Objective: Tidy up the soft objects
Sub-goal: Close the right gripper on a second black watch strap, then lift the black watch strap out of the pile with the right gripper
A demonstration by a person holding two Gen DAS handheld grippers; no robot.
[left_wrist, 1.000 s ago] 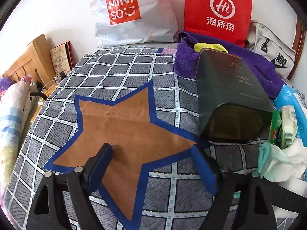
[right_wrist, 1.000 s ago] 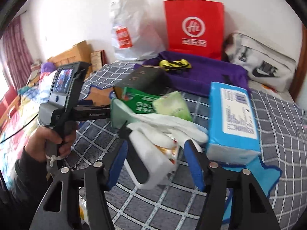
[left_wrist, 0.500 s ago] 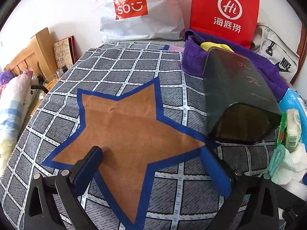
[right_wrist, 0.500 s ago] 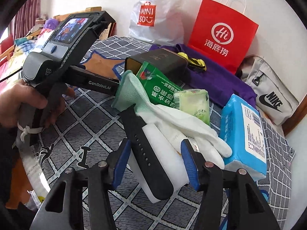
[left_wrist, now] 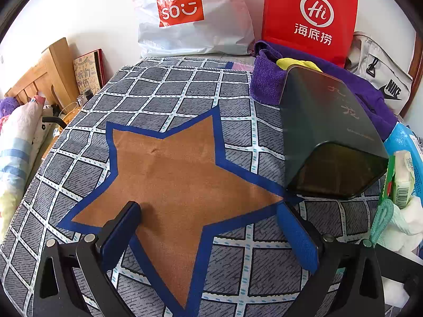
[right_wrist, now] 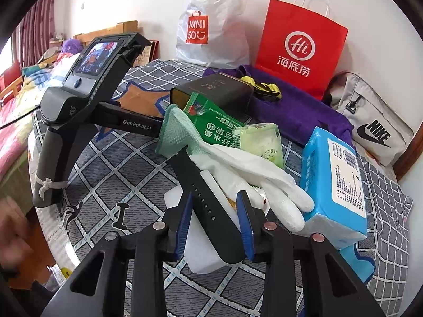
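The white glove (right_wrist: 253, 169) lies at the middle of your right wrist view, draped over a black strap (right_wrist: 208, 206) and a white block (right_wrist: 203, 248). Your right gripper (right_wrist: 215, 220) has its fingers narrowed around the strap and block. Your left gripper (left_wrist: 211, 227) stands with fingers wide apart over the star-patterned cloth (left_wrist: 179, 174), low in its frame.

We record a grey bed cover (left_wrist: 164, 89) checked in white lines, bearing a brown star (left_wrist: 179, 174) edged in blue. At its far edge stand a white bag (left_wrist: 190, 37) with a red logo panel and a red bag (left_wrist: 309, 15) with white lettering. A purple towel (right_wrist: 298, 111) lies before the red bag. The box (left_wrist: 322, 121) is dark green-black, the tissue pack (right_wrist: 335, 177) light blue, the glove (right_wrist: 253, 166) white with a mint cuff, the strap (right_wrist: 208, 206) black.
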